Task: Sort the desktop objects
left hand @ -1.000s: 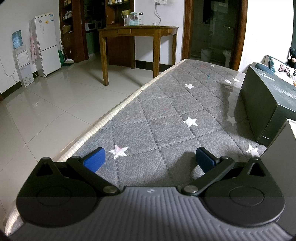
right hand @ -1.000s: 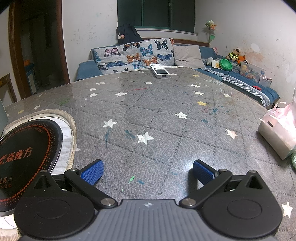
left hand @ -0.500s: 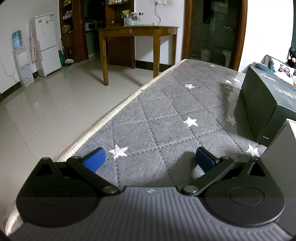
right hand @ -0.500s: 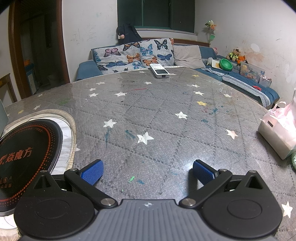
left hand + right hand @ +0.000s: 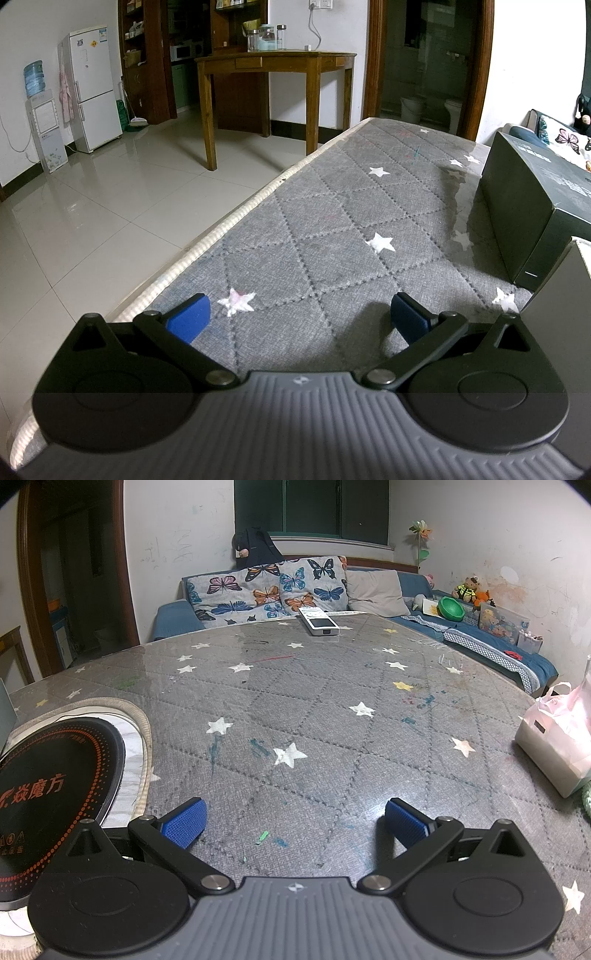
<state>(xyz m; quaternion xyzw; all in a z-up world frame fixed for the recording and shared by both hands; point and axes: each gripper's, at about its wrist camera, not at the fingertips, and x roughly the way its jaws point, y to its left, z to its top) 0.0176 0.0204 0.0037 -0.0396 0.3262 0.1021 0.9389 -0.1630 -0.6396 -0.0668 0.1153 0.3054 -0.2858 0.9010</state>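
Both tools spread wide, nothing between blue pads. Left tool (image 5: pixel 299 314) low over grey star-quilted tabletop (image 5: pixel 332 229) near its edge; dark box (image 5: pixel 524 206) at 2 o'clock, grey box corner (image 5: pixel 565 295) just beside right finger. Right tool (image 5: pixel 295 821) over tabletop centre; black round induction cooker (image 5: pixel 48 794) at 9 o'clock, pink bag (image 5: pixel 557 738) at 3 o'clock, white remote (image 5: pixel 318 622) far at 12 o'clock, by butterfly sofa (image 5: pixel 273 590).

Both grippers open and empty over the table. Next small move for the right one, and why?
Probably ease the right gripper forward toward the white remote at the table's far edge: its jaws are open and empty, and the remote lies loose, unobstructed.
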